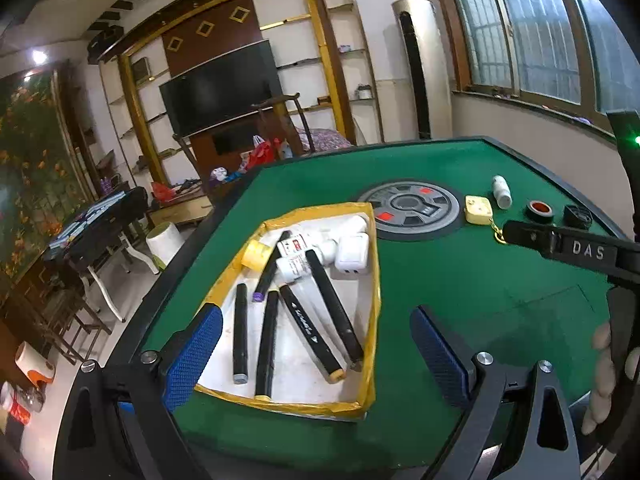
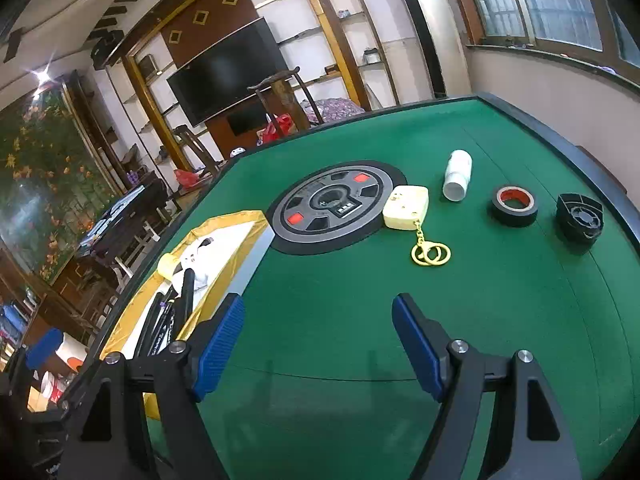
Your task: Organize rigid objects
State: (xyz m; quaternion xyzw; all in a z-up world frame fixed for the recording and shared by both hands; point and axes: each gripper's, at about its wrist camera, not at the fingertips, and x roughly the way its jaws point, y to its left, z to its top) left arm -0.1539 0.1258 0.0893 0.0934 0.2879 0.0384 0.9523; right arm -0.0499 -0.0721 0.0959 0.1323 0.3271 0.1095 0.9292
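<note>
Left gripper [image 1: 316,350] hovers low over the near end of the yellow-edged tray [image 1: 370,320], fingers [image 1: 192,354] spread wide, nothing between them. Tray sits on the green worktop [image 1: 460,280] and holds black markers [image 1: 332,308], a small yellow roll [image 1: 254,256], white bottles [image 1: 294,266] and a white charger [image 1: 352,252] (all loose, overlapping).

Right gripper [image 2: 320,344] held level above bare felt just right of the tray, fingers [image 2: 220,340] released too, empty. In the left view its black body reaches in from the right edge, with a hand [image 1: 608,376] partly visible gripping the handle.

Still out on the worktop, well ahead of the right gripper: cream keychain box [image 2: 406,202] touching the round centre panel [image 2: 332,208], white bottle [image 2: 458,176] lying down, black tape roll [image 2: 514,206], black cap-like piece [image 2: 578,218].
</note>
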